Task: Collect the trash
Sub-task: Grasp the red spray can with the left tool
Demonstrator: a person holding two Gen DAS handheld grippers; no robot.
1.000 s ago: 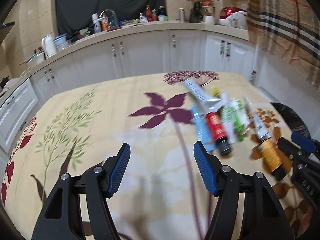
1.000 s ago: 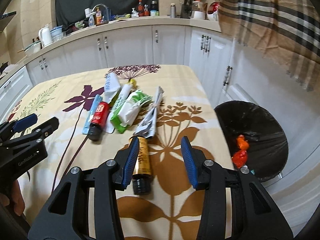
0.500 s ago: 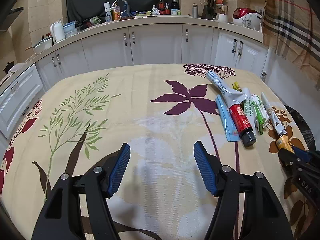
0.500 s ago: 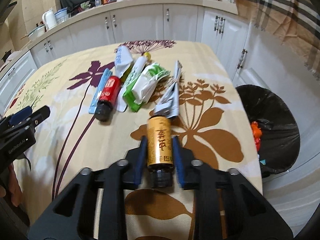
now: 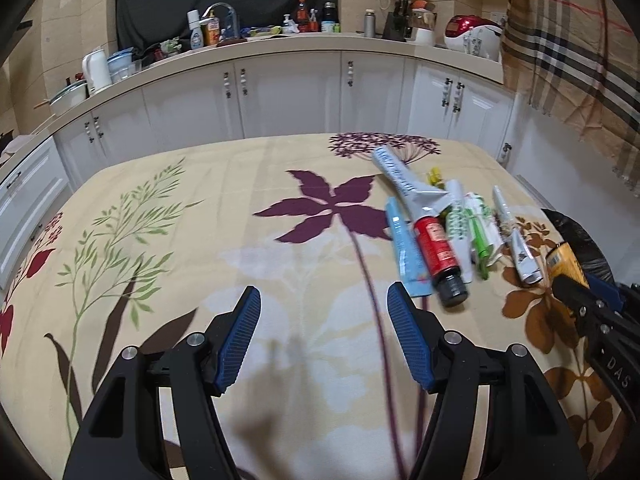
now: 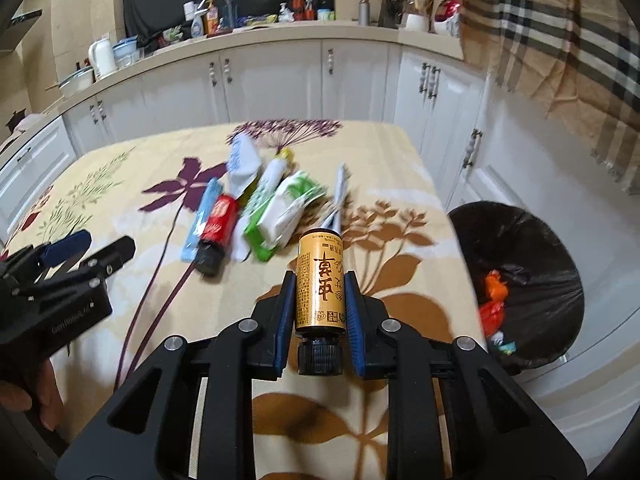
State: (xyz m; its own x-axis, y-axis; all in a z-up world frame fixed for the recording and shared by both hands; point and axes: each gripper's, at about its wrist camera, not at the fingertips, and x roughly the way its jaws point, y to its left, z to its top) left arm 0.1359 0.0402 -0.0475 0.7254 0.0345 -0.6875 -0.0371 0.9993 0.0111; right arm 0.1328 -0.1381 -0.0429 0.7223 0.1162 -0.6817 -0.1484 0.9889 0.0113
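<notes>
My right gripper (image 6: 318, 280) is shut on a small yellow bottle (image 6: 320, 280) with a black cap, held just above the table; the bottle also shows in the left wrist view (image 5: 566, 262). Other trash lies in a row on the floral tablecloth: a red bottle (image 6: 218, 220), a blue tube (image 6: 202, 220), a green-and-white wrapper (image 6: 286, 208), white tubes (image 6: 242, 158) and a silver tube (image 6: 336, 196). A black-lined trash bin (image 6: 520, 280) stands on the floor to the right of the table. My left gripper (image 5: 324, 328) is open and empty over the tablecloth, left of the red bottle (image 5: 436, 248).
White kitchen cabinets (image 5: 288, 96) and a cluttered counter run behind the table. A plaid cloth (image 6: 560, 60) hangs at the upper right. The bin holds orange and red scraps (image 6: 494, 296). The table's right edge (image 6: 452, 216) is next to the bin.
My right gripper has closed on the yellow bottle and lifted it slightly off the table. My left gripper has stayed open, with only its view shifting a little.
</notes>
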